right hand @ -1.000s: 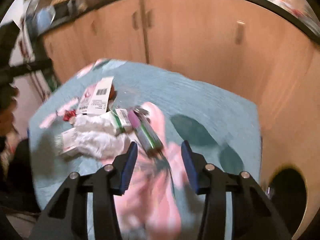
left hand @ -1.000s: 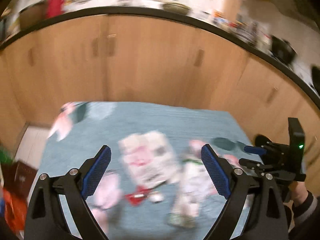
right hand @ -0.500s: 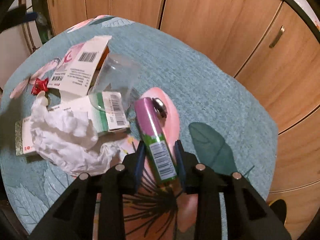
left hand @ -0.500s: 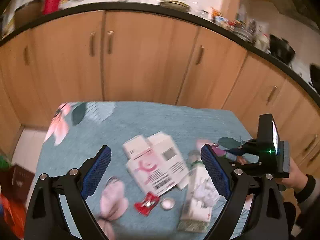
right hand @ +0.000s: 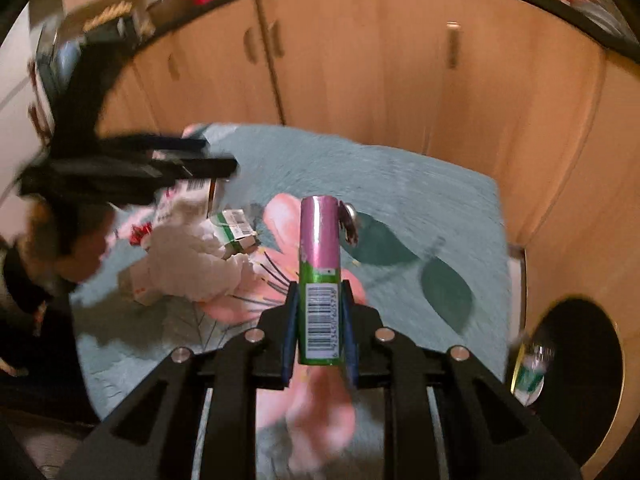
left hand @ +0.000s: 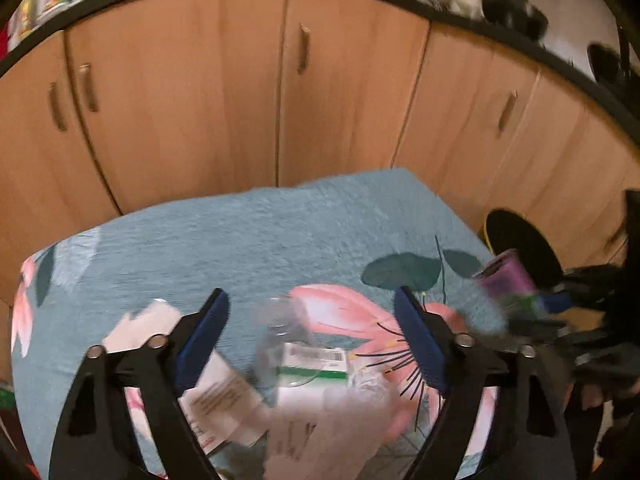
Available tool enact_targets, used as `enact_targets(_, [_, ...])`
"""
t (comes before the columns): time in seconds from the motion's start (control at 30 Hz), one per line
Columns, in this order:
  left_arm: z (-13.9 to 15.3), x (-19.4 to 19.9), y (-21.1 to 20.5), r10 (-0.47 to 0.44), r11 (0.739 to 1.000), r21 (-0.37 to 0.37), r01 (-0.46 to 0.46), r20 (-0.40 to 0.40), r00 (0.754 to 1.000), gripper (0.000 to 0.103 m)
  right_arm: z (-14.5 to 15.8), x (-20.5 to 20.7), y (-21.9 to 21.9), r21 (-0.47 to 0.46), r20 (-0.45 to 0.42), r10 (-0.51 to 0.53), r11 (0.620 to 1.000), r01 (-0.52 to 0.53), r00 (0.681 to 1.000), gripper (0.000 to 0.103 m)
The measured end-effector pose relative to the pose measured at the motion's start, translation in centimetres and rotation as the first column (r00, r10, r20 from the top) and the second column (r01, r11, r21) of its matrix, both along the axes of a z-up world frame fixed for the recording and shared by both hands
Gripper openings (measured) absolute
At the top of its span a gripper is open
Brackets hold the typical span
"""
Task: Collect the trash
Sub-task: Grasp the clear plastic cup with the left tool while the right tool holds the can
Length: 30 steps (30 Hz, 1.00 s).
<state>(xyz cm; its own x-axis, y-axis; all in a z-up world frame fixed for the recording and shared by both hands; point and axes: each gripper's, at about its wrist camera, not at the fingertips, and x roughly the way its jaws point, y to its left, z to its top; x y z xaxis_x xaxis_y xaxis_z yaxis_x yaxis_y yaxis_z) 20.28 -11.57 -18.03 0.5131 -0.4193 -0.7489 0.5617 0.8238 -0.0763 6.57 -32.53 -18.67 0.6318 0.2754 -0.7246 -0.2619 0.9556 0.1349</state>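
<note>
My right gripper (right hand: 319,324) is shut on a pink and green can (right hand: 320,264) and holds it above the teal flowered tablecloth (right hand: 400,184); the can also shows at the right of the left wrist view (left hand: 508,276). My left gripper (left hand: 312,340) is open and empty above a clear plastic cup (left hand: 280,332), a green and white carton (left hand: 316,364), crumpled white paper (left hand: 352,404) and a flattened white box (left hand: 216,396). In the right wrist view the crumpled paper (right hand: 188,260), the carton (right hand: 236,232) and a red wrapper (right hand: 140,234) lie left of the can.
A round black bin opening (right hand: 572,364) sits low at the table's right edge, with a bottle-like item (right hand: 532,372) at its rim; it also shows in the left wrist view (left hand: 520,240). Wooden cabinet doors (left hand: 340,92) stand close behind the table.
My right gripper has closed on the can and lifted it off the cloth. My left gripper has moved right and nearer to the cup and carton.
</note>
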Motion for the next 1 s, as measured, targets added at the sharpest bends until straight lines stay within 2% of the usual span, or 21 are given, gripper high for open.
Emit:
enact_targets(0.17, [-2.1, 0.6, -1.3, 0.012, 0.999, 0.049, -0.012, 0.004, 1.000, 0.074, -0.2, -2.0, -2.3, 0.069, 0.024, -0.056, 0.996, 0.054, 0.998, 0.020])
enact_targets(0.27, [-3.3, 1.5, -0.9, 0.046, 0.997, 0.062, -0.044, -0.021, 0.999, 0.063, -0.5, -2.4, -3.3, 0.101, 0.023, -0.073, 0.992, 0.071, 0.997, 0.020])
enact_targets(0.3, [-3.6, 1.8, -0.8, 0.045, 0.997, 0.059, -0.043, -0.040, 0.998, 0.053, -0.7, -2.3, -3.5, 0.112, 0.022, -0.081, 0.991, 0.078, 0.996, 0.020])
enact_targets(0.33, [-3.8, 2.1, -0.6, 0.045, 0.998, 0.049, -0.042, -0.061, 0.997, 0.053, -0.9, -2.4, -3.7, 0.124, 0.020, -0.087, 0.989, 0.084, 0.996, 0.020])
enact_targets(0.43, [-3.8, 2.2, -0.6, 0.051, 0.998, 0.049, -0.049, -0.043, 0.998, 0.048, -1.0, -2.6, -4.3, 0.154, 0.020, -0.106, 0.983, 0.102, 0.994, 0.020])
enact_targets(0.47, [-3.7, 2.2, -0.7, 0.062, 0.997, 0.053, -0.060, -0.032, 0.998, 0.039, -1.0, -2.8, -4.7, 0.162, 0.023, -0.111, 0.981, 0.106, 0.994, 0.020])
enact_targets(0.5, [-3.8, 2.4, -0.6, 0.070, 0.996, 0.057, -0.068, -0.041, 0.997, 0.016, -1.0, -2.9, -4.8, 0.169, 0.025, -0.118, 0.979, 0.112, 0.993, 0.020])
enact_targets(0.53, [-3.8, 2.7, -0.4, 0.080, 0.996, 0.045, -0.077, -0.064, 0.995, 0.008, -1.0, -3.1, -5.0, 0.172, 0.028, -0.124, 0.978, 0.118, 0.992, 0.020])
enact_targets(0.6, [-4.0, 3.5, 0.5, 0.092, 0.996, -0.011, -0.094, -0.111, 0.990, 0.000, -0.8, -3.5, -5.5, 0.183, 0.036, -0.136, 0.975, 0.127, 0.990, 0.020])
enact_targets(0.73, [-4.8, 4.2, 1.7, 0.141, 0.989, -0.023, -0.146, -0.147, 0.979, 0.000, -0.6, -4.0, -6.2, 0.194, 0.042, -0.150, 0.971, 0.139, 0.988, 0.020])
enact_targets(0.83, [-4.0, 4.1, 2.7, 0.115, 0.982, -0.129, -0.141, -0.187, 0.976, 0.001, -0.4, -4.2, -6.4, 0.193, 0.042, -0.152, 0.971, 0.142, 0.987, 0.020])
enact_targets(0.9, [-3.4, 4.0, 3.1, 0.087, 0.978, -0.169, -0.121, -0.197, 0.977, 0.002, -0.4, -4.3, -6.4, 0.191, 0.044, -0.151, 0.971, 0.141, 0.988, 0.020])
enact_targets(0.97, [-3.0, 3.7, 3.0, 0.067, 0.983, -0.157, -0.097, -0.181, 0.981, 0.021, -0.4, -4.3, -6.3, 0.194, 0.041, -0.149, 0.971, 0.139, 0.988, 0.020])
enact_targets(1.0, [-2.9, 3.5, 3.0, 0.062, 0.985, -0.146, -0.088, -0.170, 0.983, 0.046, -0.4, -4.2, -6.2, 0.193, 0.039, -0.148, 0.972, 0.137, 0.988, 0.020])
